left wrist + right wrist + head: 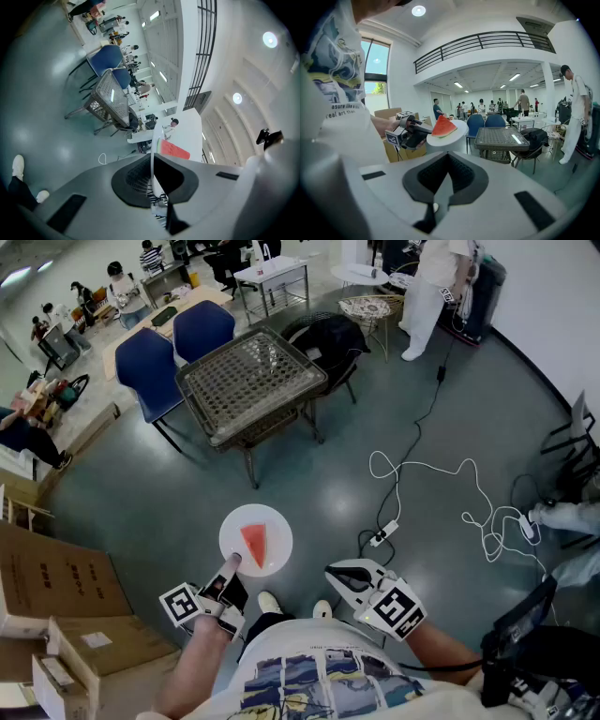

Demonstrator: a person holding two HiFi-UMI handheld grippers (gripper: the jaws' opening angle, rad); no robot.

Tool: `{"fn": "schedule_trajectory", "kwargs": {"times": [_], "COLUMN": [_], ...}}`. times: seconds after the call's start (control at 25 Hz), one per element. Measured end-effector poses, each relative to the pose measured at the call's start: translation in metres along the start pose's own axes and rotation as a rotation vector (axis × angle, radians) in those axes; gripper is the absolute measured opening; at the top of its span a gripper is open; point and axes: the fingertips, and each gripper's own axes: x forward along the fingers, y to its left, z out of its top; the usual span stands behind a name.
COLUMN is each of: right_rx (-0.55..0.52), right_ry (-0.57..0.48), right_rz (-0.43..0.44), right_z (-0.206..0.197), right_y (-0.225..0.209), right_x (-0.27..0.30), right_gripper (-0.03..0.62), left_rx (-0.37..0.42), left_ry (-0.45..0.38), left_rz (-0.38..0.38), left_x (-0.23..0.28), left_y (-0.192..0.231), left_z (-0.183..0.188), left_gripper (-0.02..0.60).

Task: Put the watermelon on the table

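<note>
Cardboard boxes point(58, 601) stacked on floor at far left. Left tongs point(229, 569) clamped on near rim of white plate point(277, 532), plate held level in the air above the grey floor point(169, 502). Watermelon point(253, 543) slice lies on plate, red flesh up, about centre. Mesh-topped worktop point(249, 381) stands well apart ahead, two blue chairs point(178, 345) behind it. Right tongs point(349, 577) beside plate, not touching it, jaws pressed together with nothing between. White cable point(441, 486) loops on floor at right.
</note>
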Motion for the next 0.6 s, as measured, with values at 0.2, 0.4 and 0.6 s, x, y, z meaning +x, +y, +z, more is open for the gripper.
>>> {"fn": "schedule_trajectory", "kwargs": {"times": [0.2, 0.4, 0.6], "right_rx": [-0.023, -0.039, -0.038], "right_ry": [-0.008, -0.017, -0.011], "right_rz": [-0.013, 0.001, 0.01], "right_z": [0.007, 0.01, 0.007], "right_y": [0.006, 0.011, 0.008], "right_x": [-0.001, -0.001, -0.005], "right_gripper": [0.009, 0.009, 0.009], "left_rx": [-0.01, -0.017, -0.018], "left_ry": [0.01, -0.001, -0.008], "left_rz": [-0.012, -0.014, -0.005], "left_x": [-0.006, -0.013, -0.012], "left_y": [-0.006, -0.01, -0.012], "left_z": [-0.003, -0.007, -0.009], "left_gripper": [0.017, 0.017, 0.017]}}
